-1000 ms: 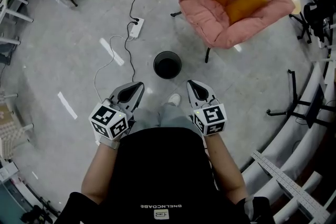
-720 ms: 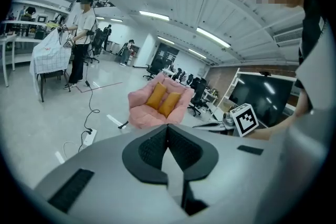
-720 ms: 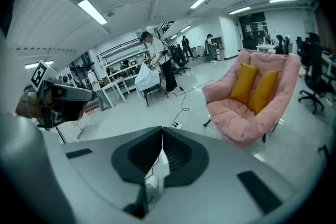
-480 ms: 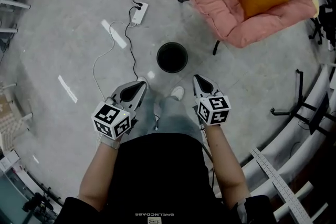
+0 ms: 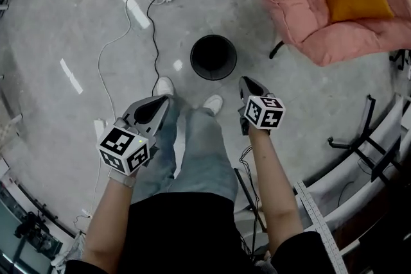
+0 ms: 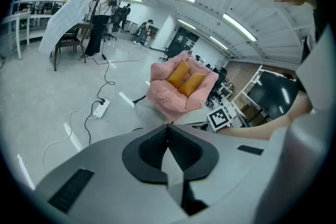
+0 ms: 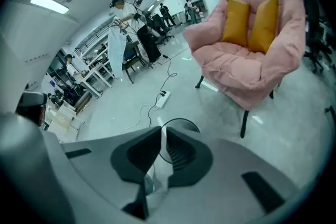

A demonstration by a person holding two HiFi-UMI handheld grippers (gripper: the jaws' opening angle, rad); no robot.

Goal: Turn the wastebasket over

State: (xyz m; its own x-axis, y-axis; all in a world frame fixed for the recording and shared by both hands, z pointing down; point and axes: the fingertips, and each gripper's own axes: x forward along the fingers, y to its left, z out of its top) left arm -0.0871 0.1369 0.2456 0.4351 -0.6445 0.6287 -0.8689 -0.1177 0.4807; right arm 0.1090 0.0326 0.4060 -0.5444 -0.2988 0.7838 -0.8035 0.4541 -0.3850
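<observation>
remote op here | my left tongs (image 5: 164, 99) pinched together, empty | right tongs (image 5: 246, 81) all but together, just parting a hair, empty | wastebasket (image 5: 213, 57) upright, upper middle of frame

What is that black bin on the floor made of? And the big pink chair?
The wastebasket looks like dark plastic or fine metal mesh with a thin, smooth rim; it is too small to tell which. The pink chair looks like soft padded fabric, puffy and creased with a matte look, on thin dark legs, probably metal.
</observation>
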